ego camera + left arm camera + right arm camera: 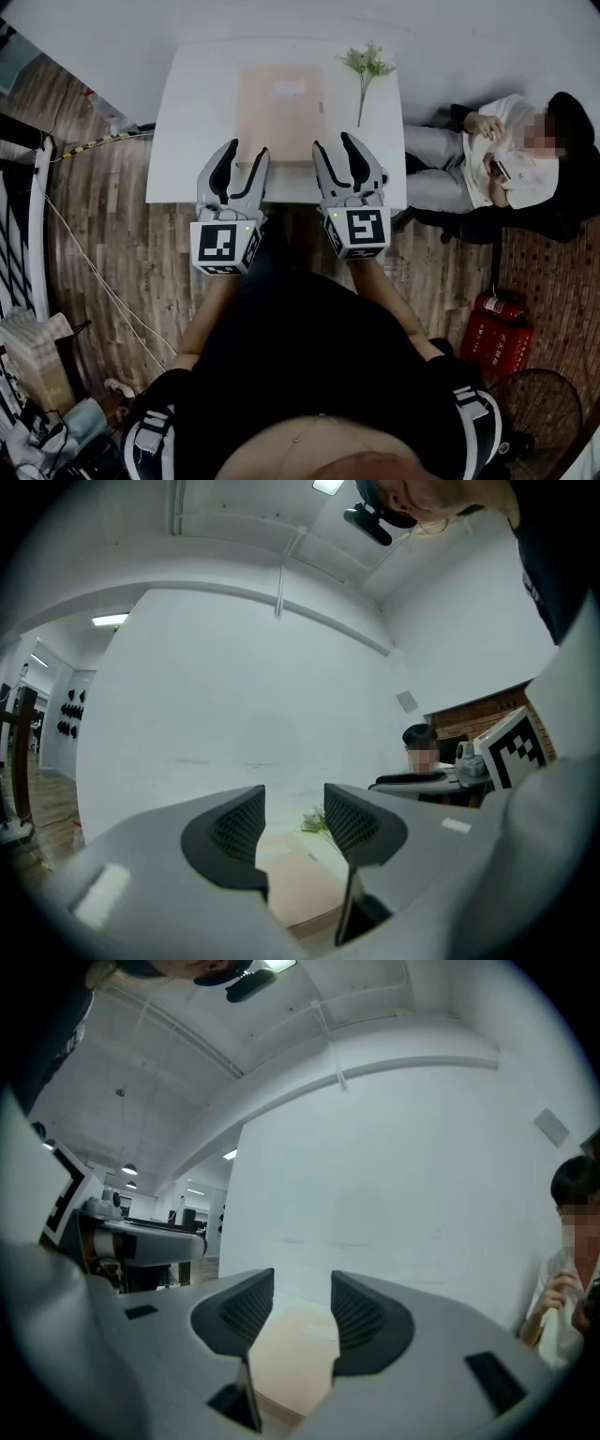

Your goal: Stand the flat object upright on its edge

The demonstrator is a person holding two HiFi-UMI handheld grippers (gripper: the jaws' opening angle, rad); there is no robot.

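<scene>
The left hand-held gripper (246,150) and right hand-held gripper (335,142) have their jaws partly apart and empty at the near edge of the board (281,103), seemingly not touching it. The board lies flat on the bench (183,122); standing it up is all left to do.

This looks like an office-style test room. A white table (178,122) stands at 12 o'clock against a plain white partition (234,696), on a plank floor (141,244). Red fire extinguishers (495,328) sit at 4 o'clock. A seated person (487,159) is at 2 o'clock and a loose cable (103,286) at 8 o'clock. Overhead are bare ceiling pipes (281,574) and panel lights (111,620).
</scene>
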